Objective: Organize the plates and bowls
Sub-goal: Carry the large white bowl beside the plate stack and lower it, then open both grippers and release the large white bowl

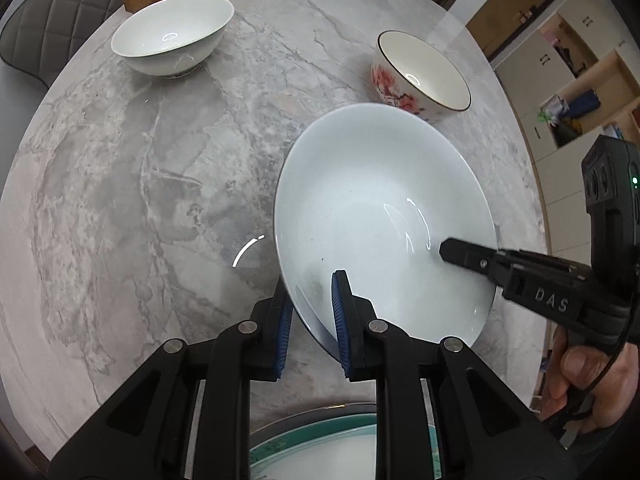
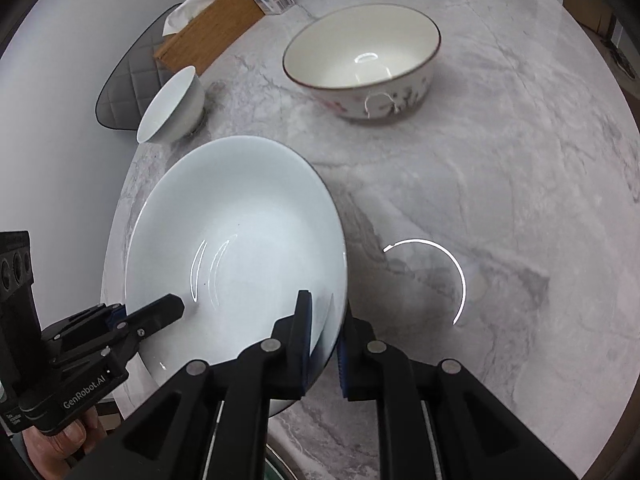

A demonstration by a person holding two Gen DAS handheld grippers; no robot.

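Only the left view shows a teal plate (image 1: 320, 440) at the desk (image 1: 140, 200) edge; both the left gripper (image 1: 312, 312) and right gripper (image 2: 324, 332) pinch the white bowl (image 1: 380, 208) rim, nearly closed, above the desk

A glossy, smooth glaze is seen on the pale plate (image 1: 384, 208), the white bowl (image 1: 172, 34) and the flowered bowl (image 1: 420, 72), each marked by bright reflections. The table (image 1: 160, 184) is topped with polished grey-veined marble. Matt black plastic is shown on the left gripper (image 1: 313, 312), with ribbed blue pads (image 1: 340, 312) and metal pins. The box (image 2: 212, 24) is faced in matt wood.
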